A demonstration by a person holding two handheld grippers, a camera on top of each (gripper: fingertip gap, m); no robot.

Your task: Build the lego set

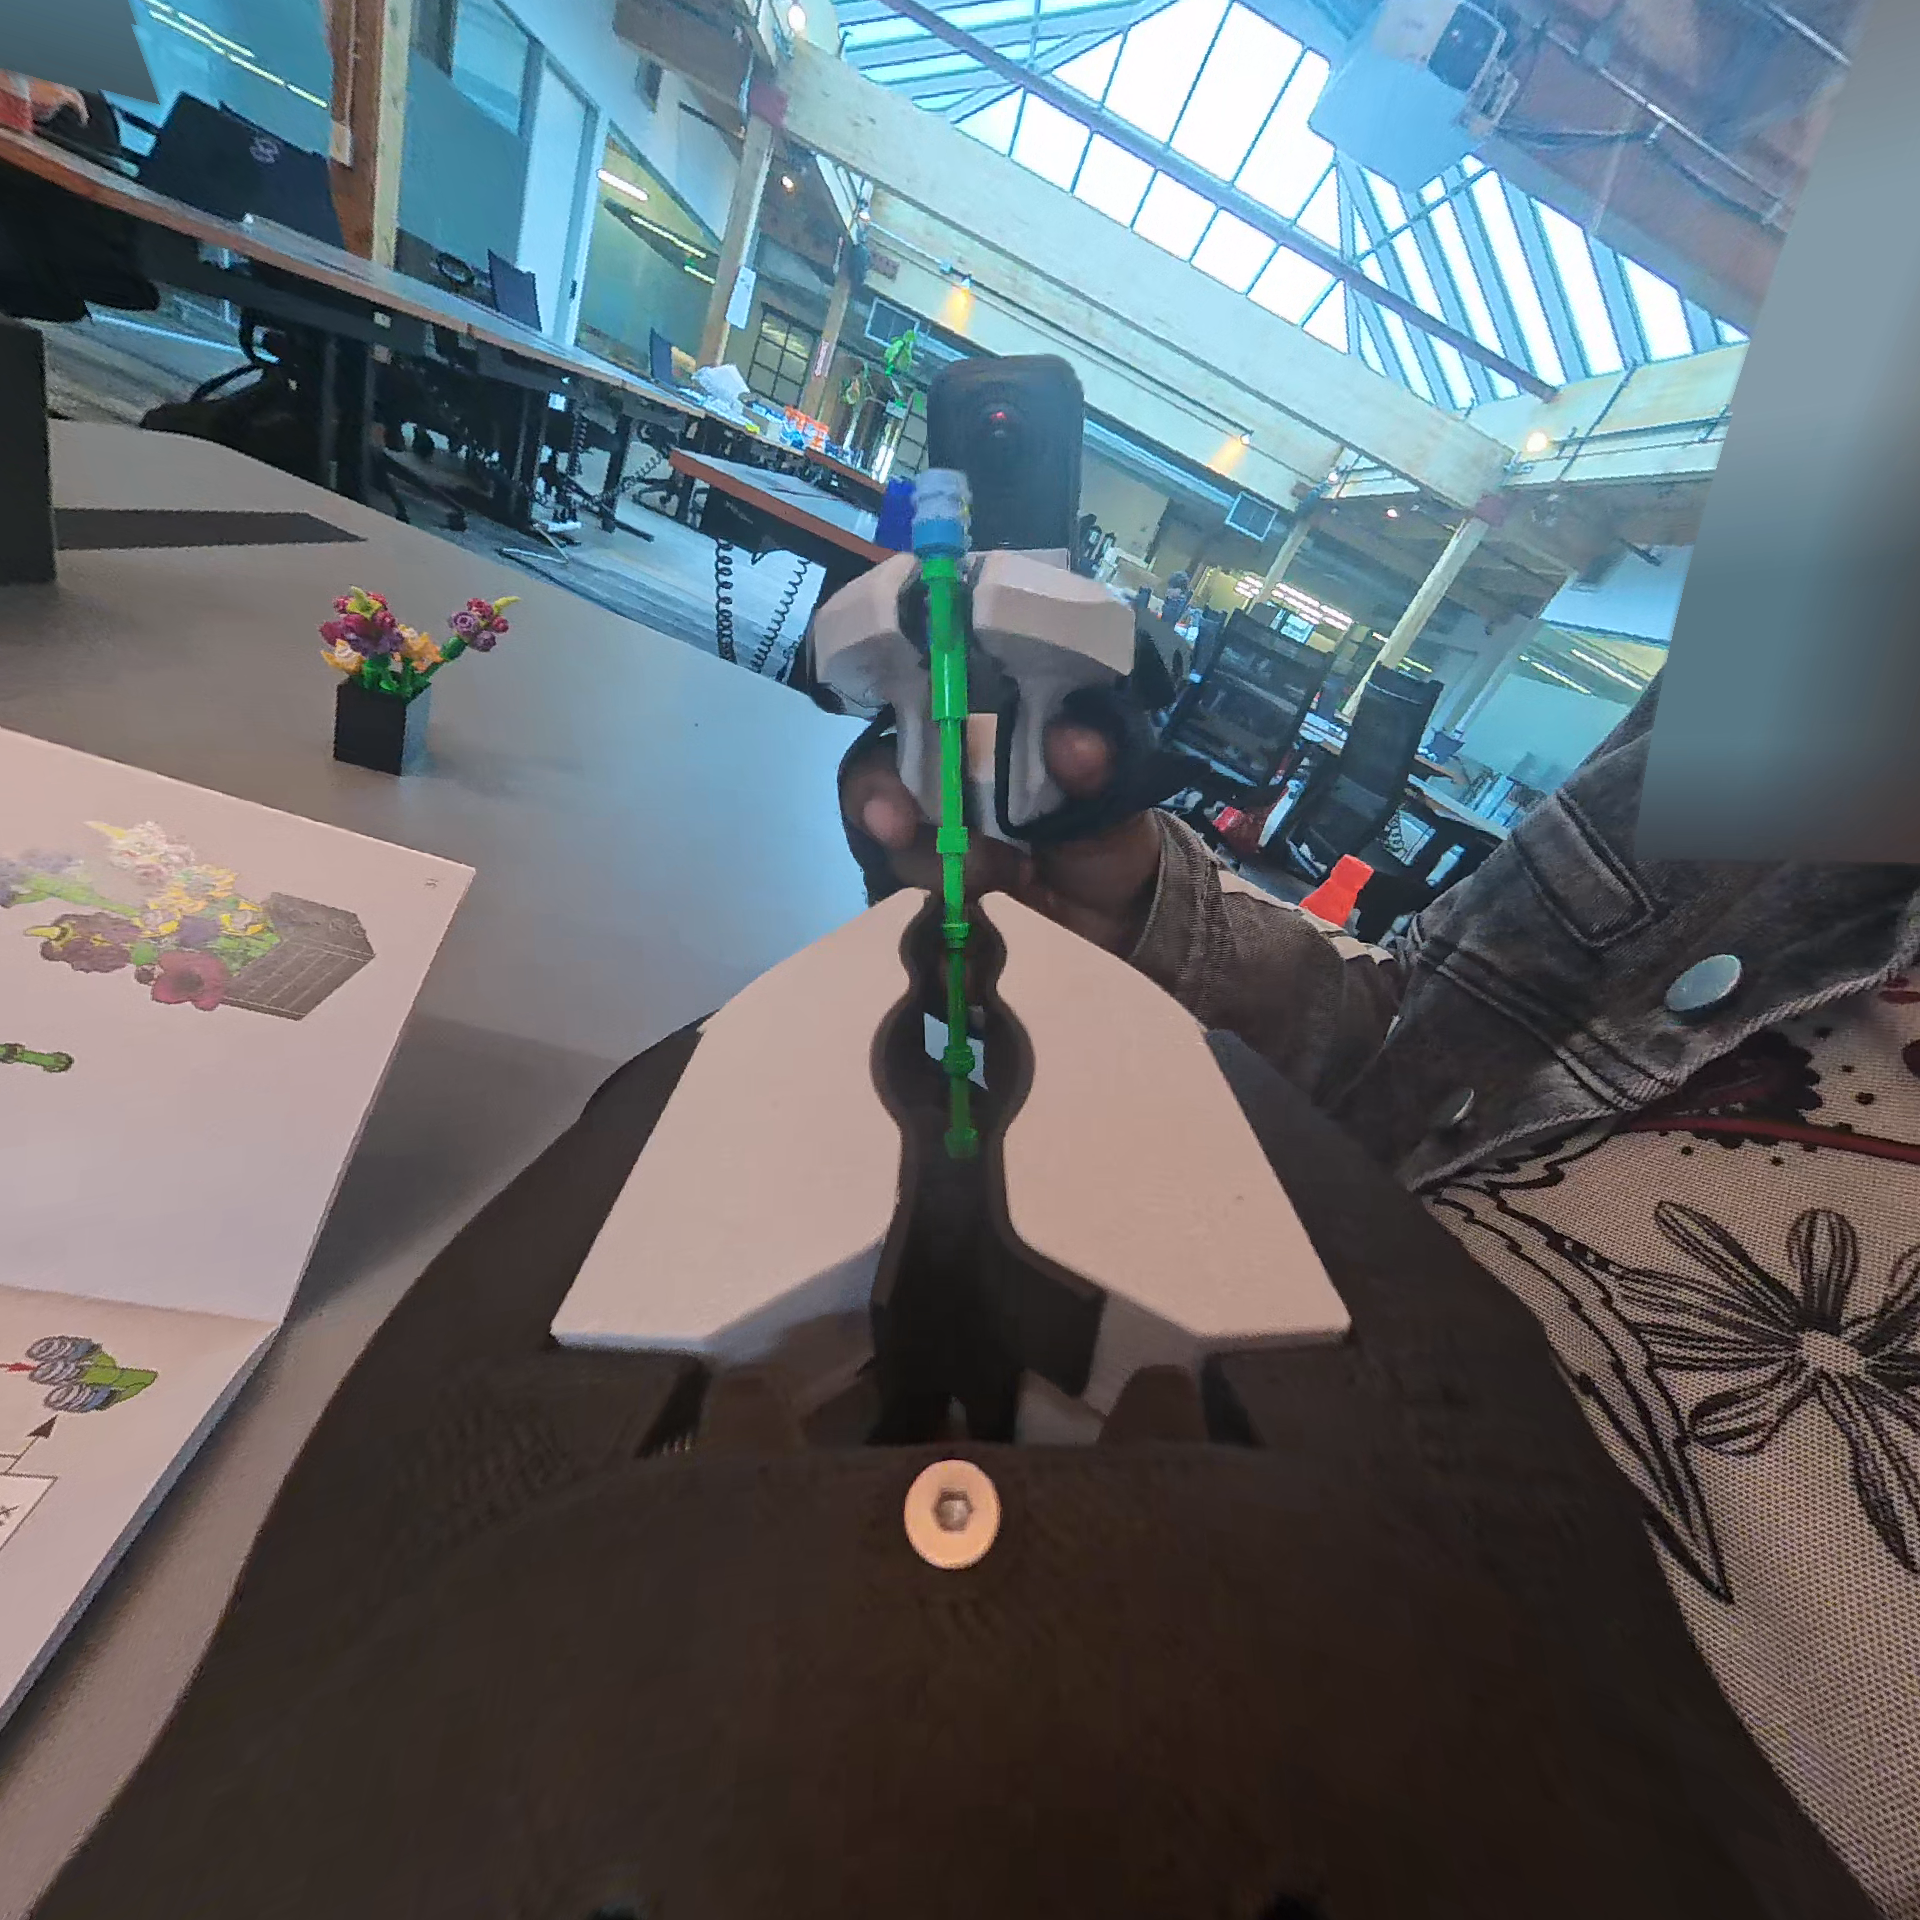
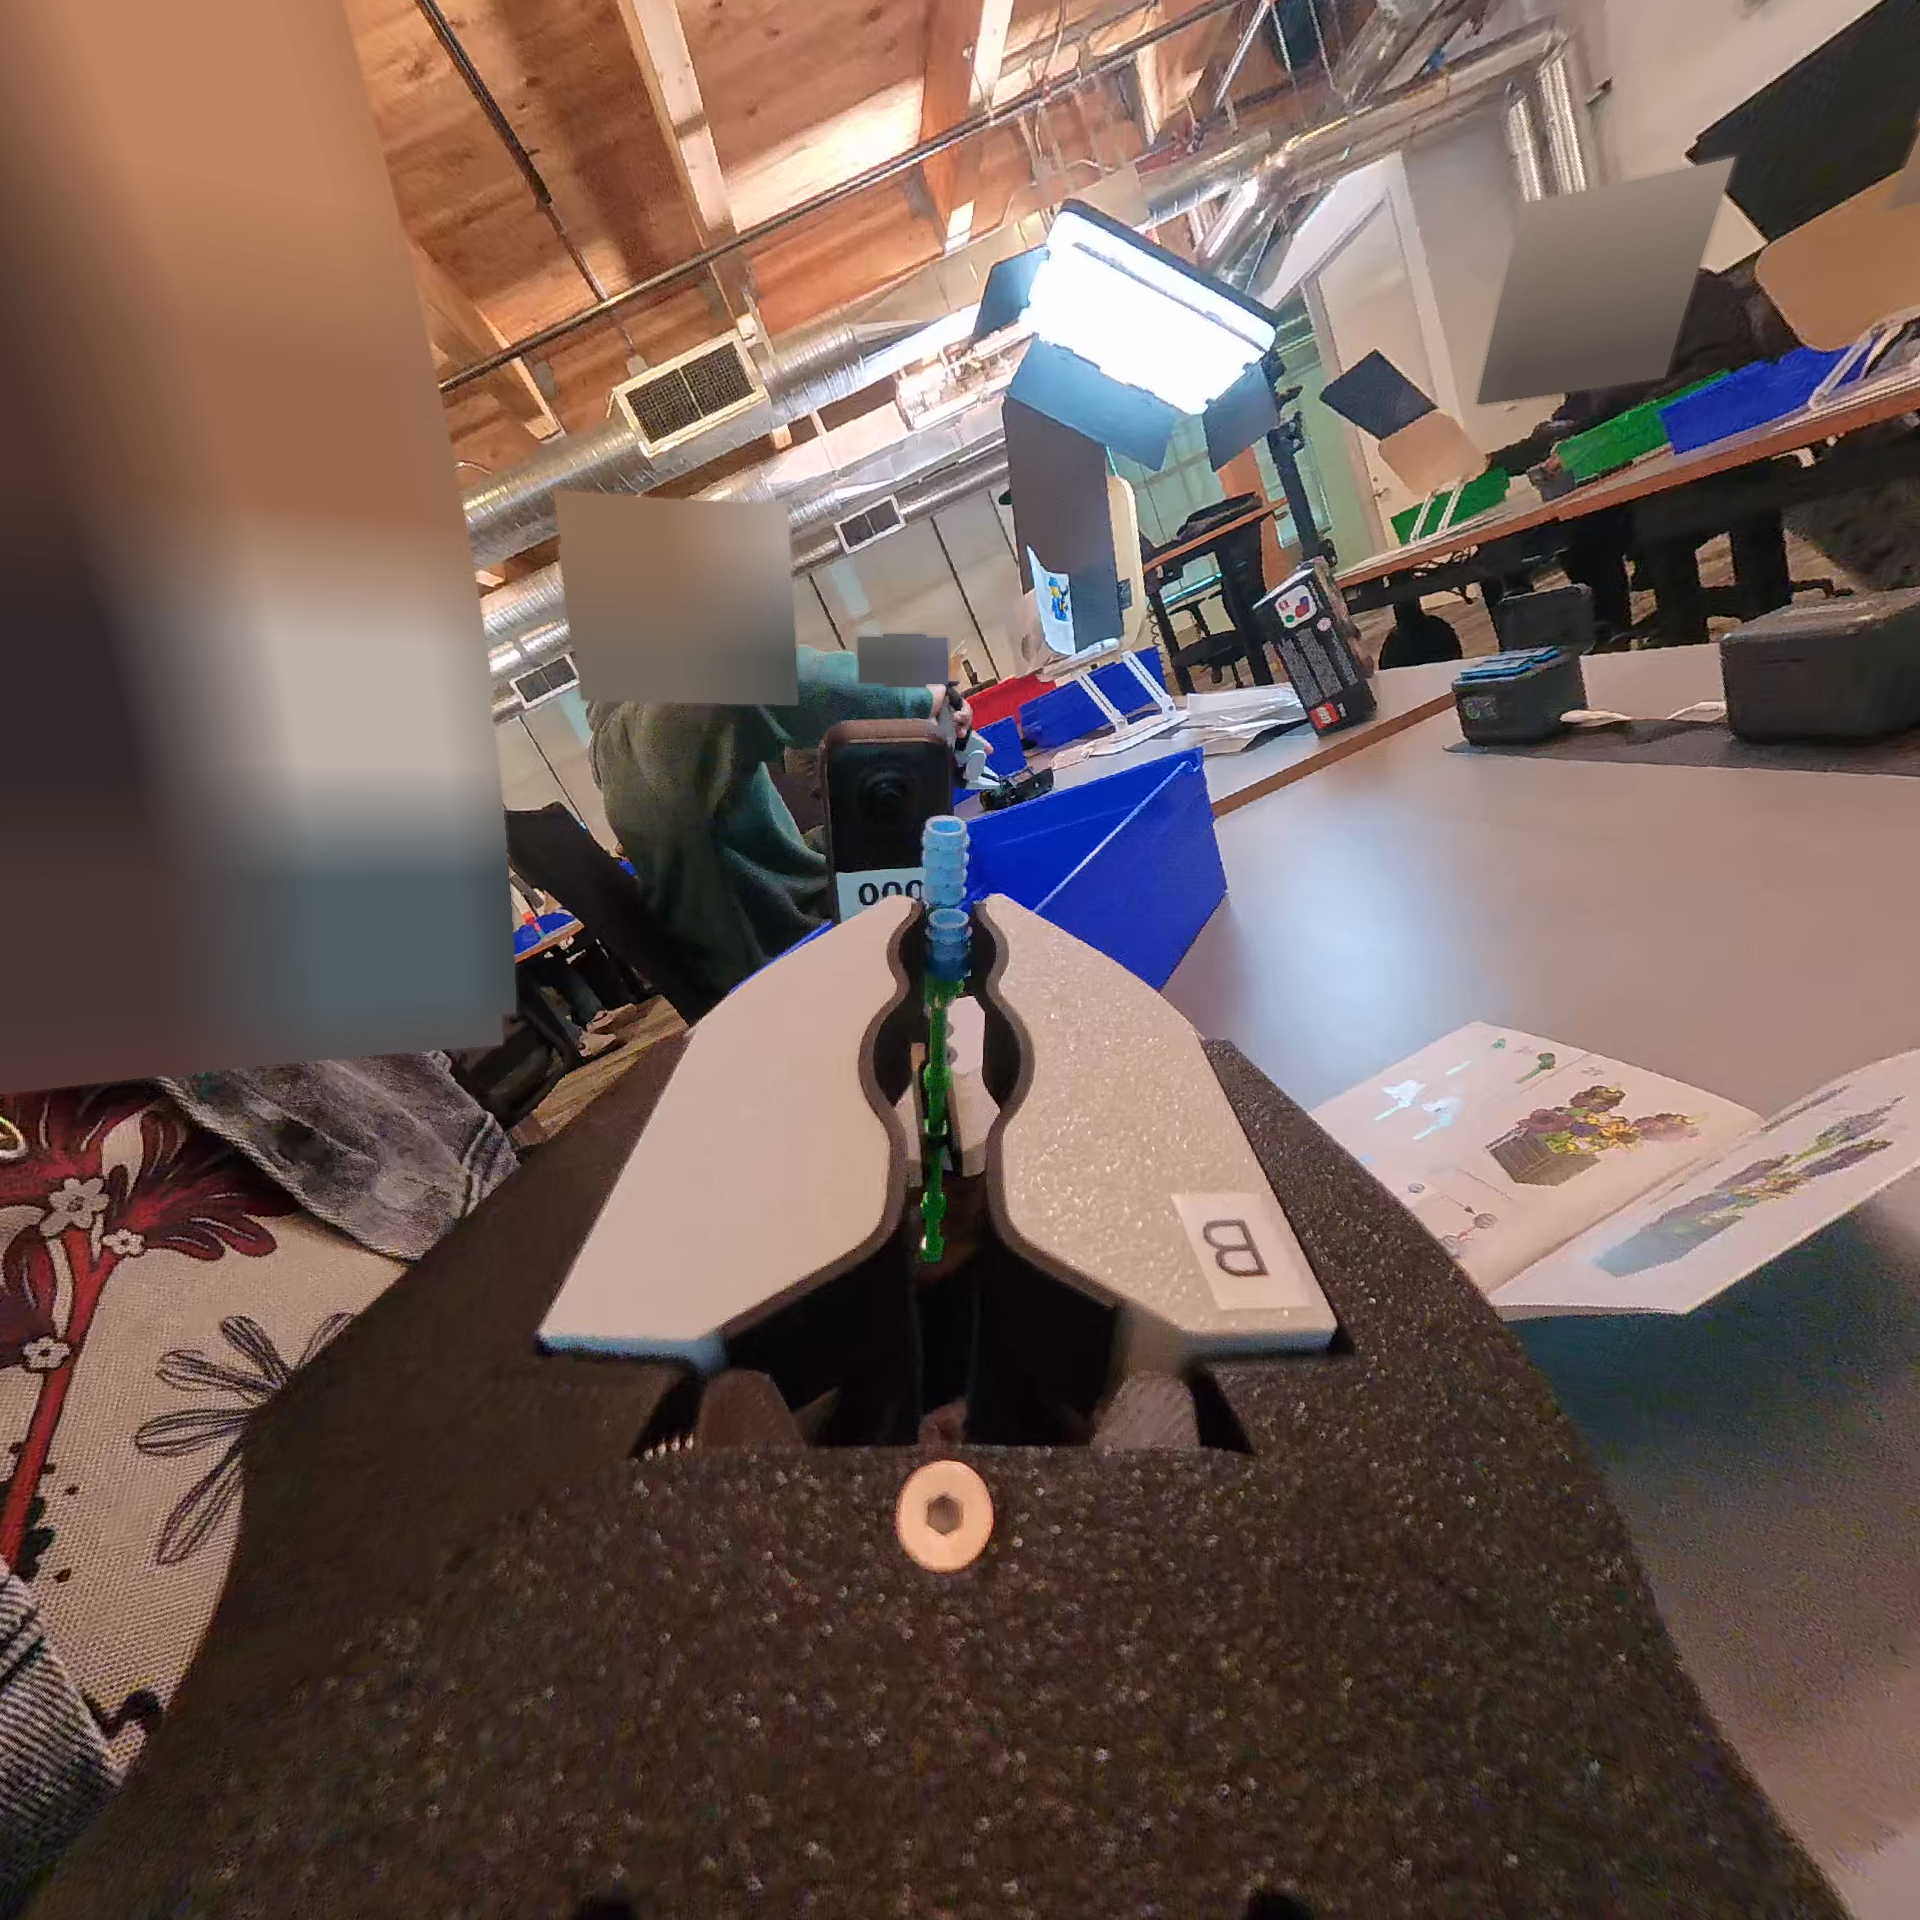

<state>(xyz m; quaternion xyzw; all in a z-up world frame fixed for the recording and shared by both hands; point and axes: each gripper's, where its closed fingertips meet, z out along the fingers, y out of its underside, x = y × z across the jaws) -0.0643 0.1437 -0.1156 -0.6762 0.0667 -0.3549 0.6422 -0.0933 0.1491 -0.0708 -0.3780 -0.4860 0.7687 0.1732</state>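
Observation:
A thin green Lego stem point(image 1: 948, 748) topped with light blue round pieces point(image 1: 940, 514) is held in the air above the grey table point(image 1: 623, 790). My left gripper point(image 1: 951, 904) is shut on the stem's lower end. My right gripper point(image 1: 961, 613) faces it from the far side and is shut on the stem's upper end, just under the blue pieces. In the right wrist view, my right gripper point(image 2: 948, 904) is shut on the stem point(image 2: 938, 1060), and the blue pieces point(image 2: 943, 862) stick out past the fingertips.
A small flower bouquet in a black pot point(image 1: 390, 675) stands on the table at the left. An open instruction booklet point(image 1: 208, 1091) lies beside it and shows in the right wrist view point(image 2: 1558, 1153). A blue bin point(image 2: 1122, 862) and black cases point(image 2: 1818, 665) stand farther back. The gap from one gripper's tips to the other's is roughly 5 cm.

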